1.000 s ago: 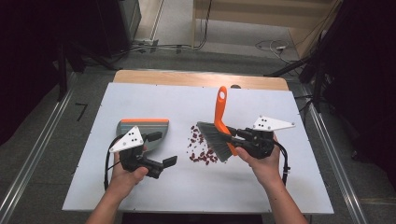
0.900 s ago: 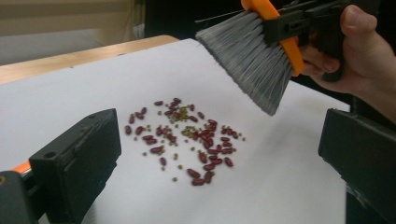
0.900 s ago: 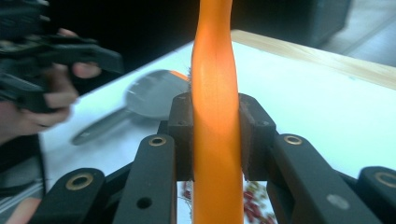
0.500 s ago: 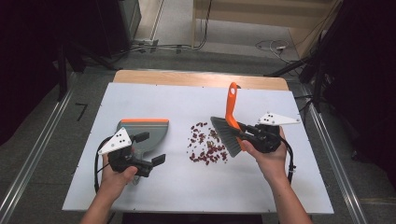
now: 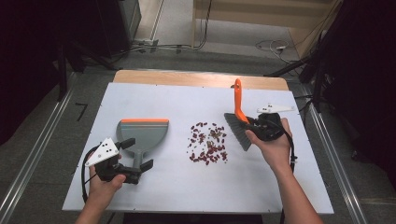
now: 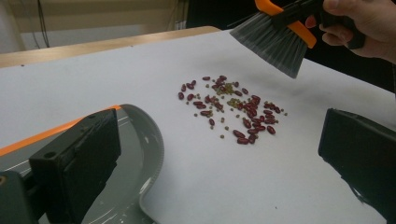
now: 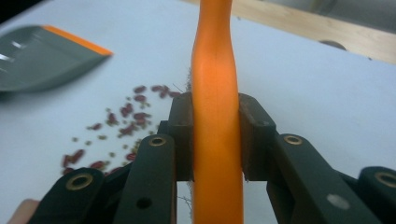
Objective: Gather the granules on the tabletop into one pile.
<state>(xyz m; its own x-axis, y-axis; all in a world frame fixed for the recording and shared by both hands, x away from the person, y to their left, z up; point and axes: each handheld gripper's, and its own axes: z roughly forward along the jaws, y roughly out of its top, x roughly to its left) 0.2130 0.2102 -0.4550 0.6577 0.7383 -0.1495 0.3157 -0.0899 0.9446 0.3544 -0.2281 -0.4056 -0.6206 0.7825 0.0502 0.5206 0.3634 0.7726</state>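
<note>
A grey dustpan (image 5: 142,133) with an orange front lip lies flat on the white table, left of centre, its handle pointing toward the person. My left gripper (image 5: 136,154) is open, its jaws standing wide on either side of that handle. In the left gripper view (image 6: 224,154) the dustpan's rounded back edge (image 6: 152,144) sits by the left jaw. A scatter of red beans and small green bits (image 5: 208,143) (image 6: 233,107) (image 7: 121,126) lies mid-table. My right gripper (image 5: 259,126) (image 7: 217,135) is shut on the orange handle of a hand brush (image 5: 239,100) (image 7: 217,70). The grey bristles (image 6: 275,39) hang just right of the beans.
A white sheet covers the table (image 5: 289,186), and a wooden strip (image 5: 196,78) shows along its far edge. Metal rails run on the floor at both sides (image 5: 42,144) (image 5: 334,163). Cables lie on the floor beyond the table (image 5: 168,46).
My left gripper has drawn back toward the person and to the left, while the dustpan stays put. My right gripper has carried the brush rightward off the beans, with the handle now more upright.
</note>
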